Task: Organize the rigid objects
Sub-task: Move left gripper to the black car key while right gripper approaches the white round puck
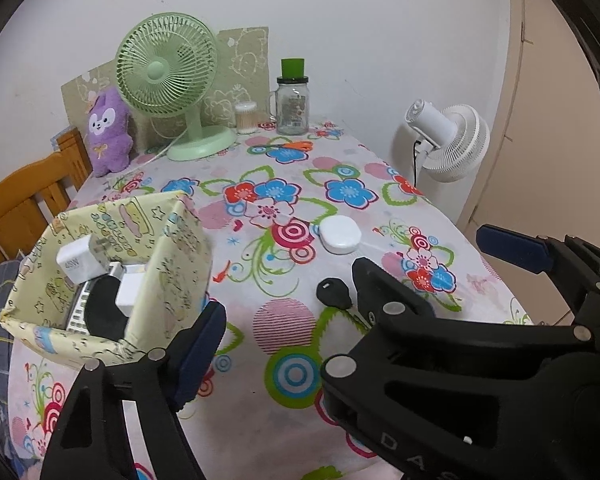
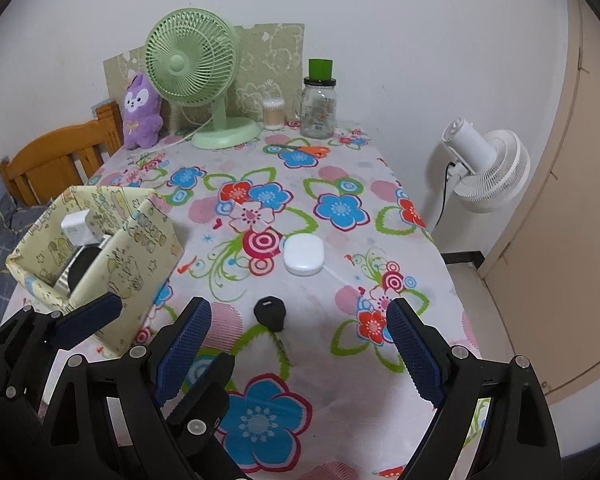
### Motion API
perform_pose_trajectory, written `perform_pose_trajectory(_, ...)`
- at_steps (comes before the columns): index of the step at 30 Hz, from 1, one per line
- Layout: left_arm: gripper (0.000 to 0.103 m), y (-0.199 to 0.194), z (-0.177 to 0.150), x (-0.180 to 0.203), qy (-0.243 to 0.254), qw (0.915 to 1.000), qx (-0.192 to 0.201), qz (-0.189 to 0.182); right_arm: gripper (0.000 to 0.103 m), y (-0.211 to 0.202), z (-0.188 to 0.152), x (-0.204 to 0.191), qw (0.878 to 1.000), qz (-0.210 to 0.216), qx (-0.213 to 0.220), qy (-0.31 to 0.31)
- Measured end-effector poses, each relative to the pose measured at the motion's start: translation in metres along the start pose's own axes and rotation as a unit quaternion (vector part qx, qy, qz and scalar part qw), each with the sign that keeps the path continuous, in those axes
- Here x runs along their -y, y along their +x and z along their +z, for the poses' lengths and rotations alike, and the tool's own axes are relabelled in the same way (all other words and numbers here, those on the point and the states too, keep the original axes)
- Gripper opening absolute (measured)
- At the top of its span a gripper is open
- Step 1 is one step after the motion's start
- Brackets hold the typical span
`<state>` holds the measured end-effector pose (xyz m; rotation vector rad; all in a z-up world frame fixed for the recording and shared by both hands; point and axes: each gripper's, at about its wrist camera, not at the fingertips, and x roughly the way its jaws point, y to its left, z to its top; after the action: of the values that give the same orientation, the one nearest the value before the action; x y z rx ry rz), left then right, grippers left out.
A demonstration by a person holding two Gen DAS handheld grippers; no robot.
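Observation:
A black car key [image 2: 270, 314] lies on the flowered tablecloth [image 2: 340, 380], just ahead of my right gripper [image 2: 300, 312]. That gripper is open, its blue pads [image 2: 416, 356] wide apart and empty. A white oval case [image 2: 303, 254] sits a little further back. My left gripper [image 1: 296, 332] is open beside the yellow patterned box [image 1: 172, 264], which holds a white charger [image 1: 78, 260] and other items. The right gripper [image 1: 422, 250] crosses the left wrist view and hides the left gripper's right finger. The key [image 1: 334, 292] shows by its near finger.
Along the back wall stand a green desk fan [image 2: 192, 68], a purple plush [image 2: 140, 114], a cotton swab tub [image 2: 273, 112] and a glass jar with a green lid [image 2: 318, 100]. Orange scissors [image 2: 308, 150] lie nearby. A wooden chair [image 2: 56, 164] is at left and a white fan [image 2: 484, 168] at right.

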<state>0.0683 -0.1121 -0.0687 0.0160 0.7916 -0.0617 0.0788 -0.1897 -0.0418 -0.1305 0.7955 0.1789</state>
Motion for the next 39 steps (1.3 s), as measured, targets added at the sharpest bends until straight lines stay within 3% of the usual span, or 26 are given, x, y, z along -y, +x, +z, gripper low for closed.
perform_pose_trajectory(11, 0.077, 0.022, -0.020, 0.008, 0.006, 1.0000, 0.004, 0.001, 0.091, 0.023, -0.020, 0.009, 1.000, 0.011, -0.001, -0.002)
perform_pose_trajectory(19, 0.077, 0.056, -0.030, 0.008, -0.006, 0.9989, -0.044, -0.012, 0.090, 0.049, -0.037, 0.014, 1.000, 0.017, -0.008, 0.008)
perform_pose_trajectory(31, 0.076, 0.091, -0.013, 0.019, -0.009, 0.9978, -0.065, -0.011, 0.082, 0.080, -0.029, 0.040, 0.999, 0.014, -0.026, 0.038)
perform_pose_trajectory(34, 0.070, 0.100, -0.009, 0.020, -0.021, 0.9968, -0.077, -0.012, 0.079, 0.087, -0.024, 0.045, 0.999, 0.008, -0.028, 0.040)
perform_pose_trajectory(39, 0.070, 0.107, -0.005, 0.023, -0.022, 0.9968, -0.076, -0.006, 0.079, 0.095, -0.020, 0.053, 0.998, 0.010, -0.033, 0.048)
